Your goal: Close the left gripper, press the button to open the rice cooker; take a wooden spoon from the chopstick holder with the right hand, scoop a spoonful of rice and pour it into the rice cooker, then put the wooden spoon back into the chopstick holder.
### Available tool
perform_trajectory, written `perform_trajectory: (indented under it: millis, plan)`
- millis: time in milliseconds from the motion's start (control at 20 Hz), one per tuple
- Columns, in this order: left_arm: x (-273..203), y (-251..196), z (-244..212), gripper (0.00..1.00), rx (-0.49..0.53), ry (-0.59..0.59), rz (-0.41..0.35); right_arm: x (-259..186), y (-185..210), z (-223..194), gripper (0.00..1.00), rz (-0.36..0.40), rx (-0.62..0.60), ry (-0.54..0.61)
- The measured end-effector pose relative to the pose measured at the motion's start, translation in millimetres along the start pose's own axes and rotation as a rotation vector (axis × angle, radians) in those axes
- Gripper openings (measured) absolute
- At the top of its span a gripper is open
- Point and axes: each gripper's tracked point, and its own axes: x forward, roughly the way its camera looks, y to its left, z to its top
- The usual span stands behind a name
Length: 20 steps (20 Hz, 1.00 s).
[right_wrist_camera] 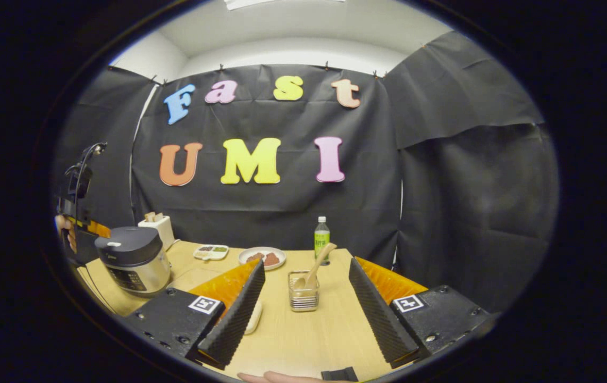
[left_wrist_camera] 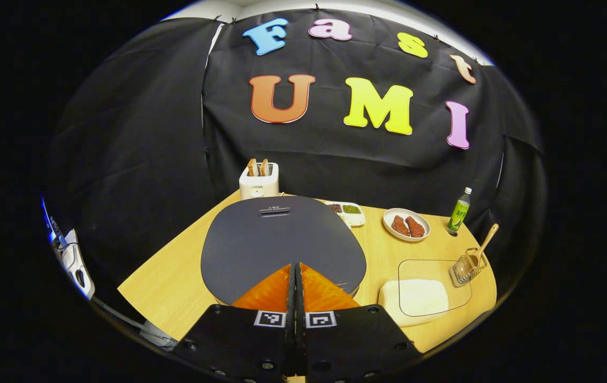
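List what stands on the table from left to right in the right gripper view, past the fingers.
Rice cooker → toaster → small tray → plate → chopstick holder with the wooden spoon → green bottle.

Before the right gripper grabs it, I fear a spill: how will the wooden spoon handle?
The wooden spoon looks rigid. It leans loose in the clear chopstick holder, so it should lift freely. A sideways pull might tip that light-looking holder.

A white toaster [left_wrist_camera: 259, 182] with two slices of toast stands at the table's far edge, upper centre. Right of it sit a small divided dish [left_wrist_camera: 350, 211], a plate [left_wrist_camera: 406, 225] of brown pieces and a green bottle [left_wrist_camera: 460, 211].
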Motion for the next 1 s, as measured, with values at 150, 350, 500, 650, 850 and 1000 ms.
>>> perform_trajectory:
  millis: [150,350,500,650,850,1000]
  plan:
    - [6.0,-0.2,-6.1,0.00,0.017,0.020,0.013,1.5,-0.3,-1.3,1.00,0.006,-0.005,-0.001]
    - [10.5,-0.3,-13.4,0.00,0.082,0.020,0.035,1.0,-6.0,-4.1,0.99,-0.004,0.011,-0.004]
    - [12.3,1.7,-18.9,0.01,0.048,0.029,0.026,2.4,-10.7,-10.0,1.00,-0.011,0.025,0.008]
    - [14.7,-0.8,-26.2,0.00,-0.023,0.060,-0.017,-0.4,-12.9,-11.8,1.00,-0.016,0.032,0.015]
    - [12.1,0.1,-22.7,0.00,-0.055,0.030,-0.040,-10.1,-14.3,-8.0,1.00,-0.023,0.027,-0.001]
    - [4.0,1.9,-16.8,0.00,-0.055,0.001,-0.050,-19.3,-18.8,-6.1,1.00,-0.032,0.009,-0.014]
